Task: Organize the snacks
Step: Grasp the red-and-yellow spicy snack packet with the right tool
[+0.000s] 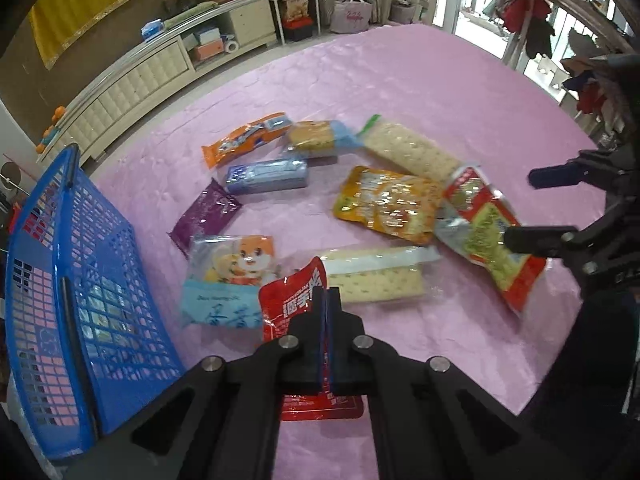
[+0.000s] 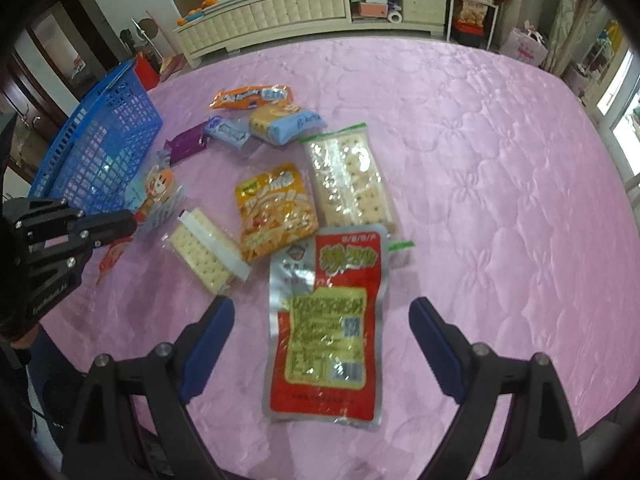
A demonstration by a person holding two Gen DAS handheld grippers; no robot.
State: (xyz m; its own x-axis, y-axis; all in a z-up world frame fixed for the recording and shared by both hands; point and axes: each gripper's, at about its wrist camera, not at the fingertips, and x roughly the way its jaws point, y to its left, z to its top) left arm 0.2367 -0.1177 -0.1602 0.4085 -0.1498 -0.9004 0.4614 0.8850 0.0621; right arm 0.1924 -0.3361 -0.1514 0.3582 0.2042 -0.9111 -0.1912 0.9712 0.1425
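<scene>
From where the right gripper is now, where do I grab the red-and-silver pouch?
Take the red-and-silver pouch across its narrow width near the bottom edge, coming from above. It lies flat, lengthwise between the open right gripper, so both long edges are free.

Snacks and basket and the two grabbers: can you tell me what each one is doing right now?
Left gripper: shut on the small red packet.
Small red packet: pinched, one end tilted up.
Right gripper: open, above the big red packet.
Big red packet: lying flat, not gripped.
Blue basket: upright at the cloth's edge; contents unclear.
Yellow packet: lying flat, untouched.
Purple packet: lying flat, untouched.
</scene>
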